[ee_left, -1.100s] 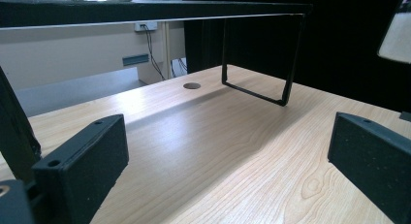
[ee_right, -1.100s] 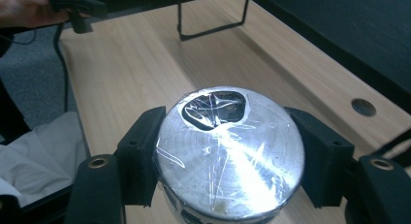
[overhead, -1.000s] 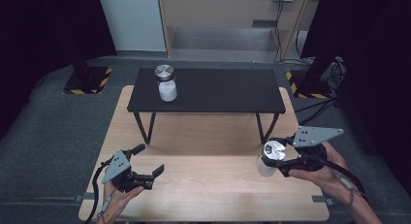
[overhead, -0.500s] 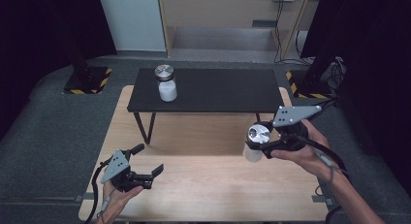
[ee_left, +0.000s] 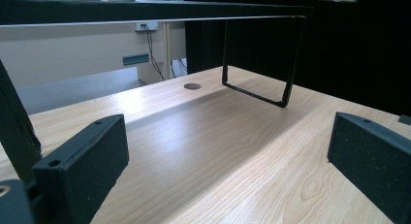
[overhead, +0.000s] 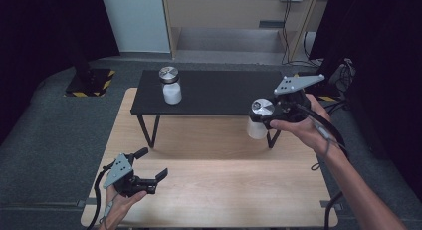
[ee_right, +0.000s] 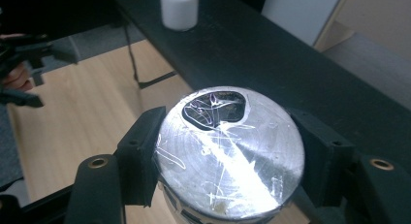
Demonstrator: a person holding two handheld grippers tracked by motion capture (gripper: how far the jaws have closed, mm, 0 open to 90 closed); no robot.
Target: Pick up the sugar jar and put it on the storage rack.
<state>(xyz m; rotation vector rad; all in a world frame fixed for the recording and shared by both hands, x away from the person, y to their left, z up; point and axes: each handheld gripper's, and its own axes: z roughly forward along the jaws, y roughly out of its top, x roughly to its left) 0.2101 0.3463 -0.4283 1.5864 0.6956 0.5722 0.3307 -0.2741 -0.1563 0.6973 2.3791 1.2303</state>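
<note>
High view: right gripper [overhead: 268,113] clamps silver-lidded white jar [overhead: 259,119] beside black shelf [overhead: 219,93]; left gripper [overhead: 152,179] gapes wide, empty, over wooden table [overhead: 224,190].

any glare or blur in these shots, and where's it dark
Right gripper view: strong glare on the held jar's metal lid, scratches blown white. Left gripper view: near jaws slightly soft, black shelf shadowing the wooden table. High view: dark surroundings left and right, table evenly lit.

Overhead light falls evenly on the wooden worktop [overhead: 209,190]; surroundings stay dark. The black shelf [overhead: 219,93] casts a soft shadow beneath. Strong glare on the jar's metal lid [ee_right: 228,151] in the right gripper view. High view slightly soft.
</note>
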